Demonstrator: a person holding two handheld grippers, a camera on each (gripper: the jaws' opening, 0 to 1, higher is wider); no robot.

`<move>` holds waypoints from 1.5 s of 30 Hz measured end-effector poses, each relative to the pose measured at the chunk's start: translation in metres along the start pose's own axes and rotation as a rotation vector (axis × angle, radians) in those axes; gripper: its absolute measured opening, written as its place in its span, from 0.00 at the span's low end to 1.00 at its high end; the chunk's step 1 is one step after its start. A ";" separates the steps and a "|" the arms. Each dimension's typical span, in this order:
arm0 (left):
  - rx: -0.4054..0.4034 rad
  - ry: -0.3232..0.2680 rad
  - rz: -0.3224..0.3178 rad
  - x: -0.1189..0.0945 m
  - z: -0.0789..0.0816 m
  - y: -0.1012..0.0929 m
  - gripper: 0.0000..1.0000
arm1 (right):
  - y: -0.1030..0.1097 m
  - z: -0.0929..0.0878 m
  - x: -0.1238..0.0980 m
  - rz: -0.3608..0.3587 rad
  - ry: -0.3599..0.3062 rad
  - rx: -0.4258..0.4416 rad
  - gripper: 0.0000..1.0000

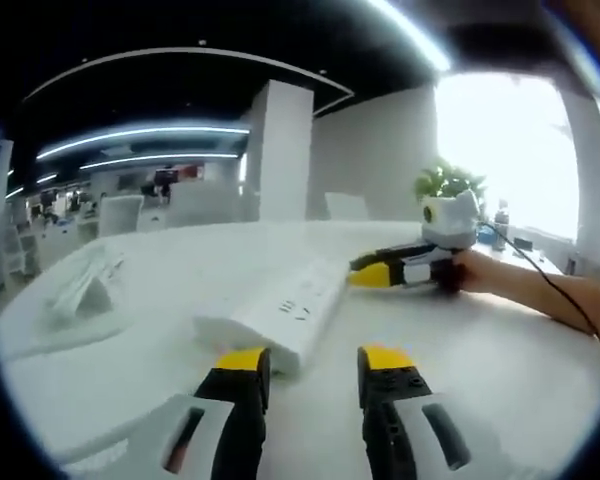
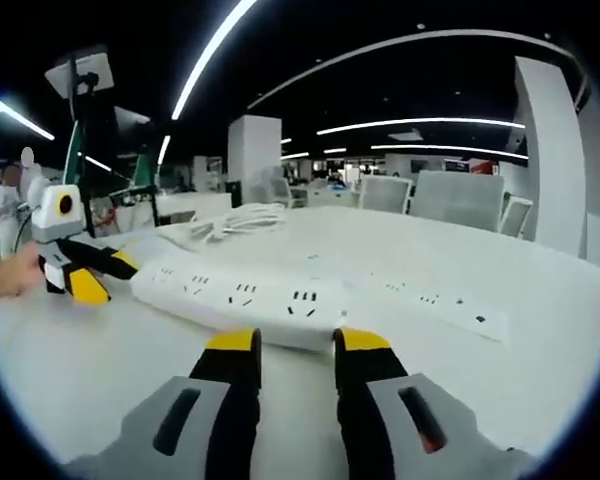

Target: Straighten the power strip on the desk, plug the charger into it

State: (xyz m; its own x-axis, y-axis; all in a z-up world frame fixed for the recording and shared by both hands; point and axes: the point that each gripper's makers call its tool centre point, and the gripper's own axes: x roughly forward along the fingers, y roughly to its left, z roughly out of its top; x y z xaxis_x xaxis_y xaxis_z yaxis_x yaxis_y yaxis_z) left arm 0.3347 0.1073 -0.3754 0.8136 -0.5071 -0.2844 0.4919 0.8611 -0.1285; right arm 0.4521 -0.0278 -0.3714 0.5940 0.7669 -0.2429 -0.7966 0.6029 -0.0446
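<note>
Hovering low over the white desk (image 1: 500, 360), the left gripper (image 1: 315, 365) has its yellow-tipped jaws apart with nothing between them, just short of the end of the power strip (image 1: 280, 312). From the right, the right gripper (image 1: 395, 272) reaches toward the strip's far side, held by a hand (image 1: 480, 272). In the right gripper view, the right gripper (image 2: 295, 345) is likewise apart and empty, close to the strip (image 2: 235, 295); a coiled white cable (image 2: 235, 222) lies beyond.
</note>
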 end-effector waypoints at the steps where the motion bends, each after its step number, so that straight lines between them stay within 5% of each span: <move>1: 0.000 0.001 0.000 0.000 0.000 0.001 0.35 | 0.000 0.000 0.000 -0.005 0.004 -0.001 0.27; 28: -0.007 0.030 -0.053 -0.019 -0.005 -0.001 0.31 | 0.021 -0.009 -0.018 -0.033 0.050 -0.004 0.25; 45: -0.013 0.033 -0.067 -0.029 -0.010 -0.007 0.29 | 0.050 -0.020 -0.057 -0.039 0.072 -0.024 0.25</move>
State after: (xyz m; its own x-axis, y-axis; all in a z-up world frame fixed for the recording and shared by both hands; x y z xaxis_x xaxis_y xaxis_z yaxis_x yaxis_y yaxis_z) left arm 0.3050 0.1163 -0.3761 0.7680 -0.5626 -0.3062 0.5408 0.8257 -0.1605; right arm 0.3765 -0.0458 -0.3794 0.6160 0.7244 -0.3094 -0.7758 0.6261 -0.0786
